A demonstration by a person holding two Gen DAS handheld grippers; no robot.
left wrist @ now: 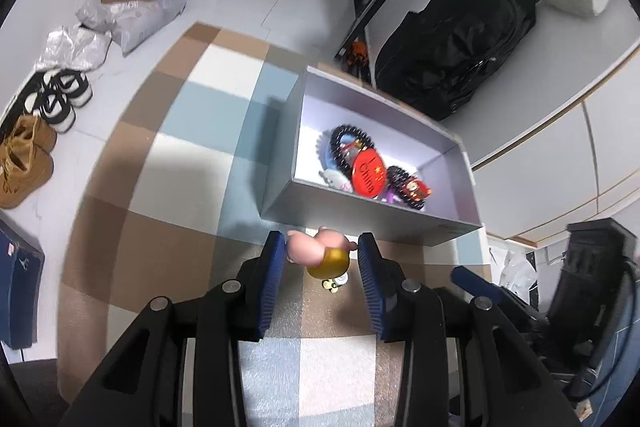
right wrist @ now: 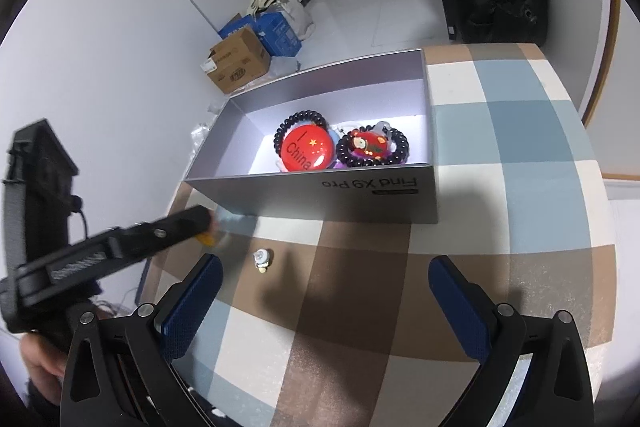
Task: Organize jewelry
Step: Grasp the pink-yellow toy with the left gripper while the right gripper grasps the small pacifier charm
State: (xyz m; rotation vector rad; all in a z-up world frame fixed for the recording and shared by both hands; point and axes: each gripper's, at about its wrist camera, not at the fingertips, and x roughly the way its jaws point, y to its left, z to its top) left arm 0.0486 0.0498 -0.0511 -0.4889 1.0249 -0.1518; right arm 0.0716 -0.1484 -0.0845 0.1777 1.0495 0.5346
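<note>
Left wrist view: left tongs (left wrist: 320,247) clamp a pink-and-gold charm (left wrist: 320,255); right tongs (right wrist: 325,269) gape.

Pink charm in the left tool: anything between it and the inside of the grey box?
Only the grey box's near wall, directly ahead of the pink charm held in the left tool; the charm must clear that rim. Inside, the red badge and bead bracelets take part of the floor.
</note>
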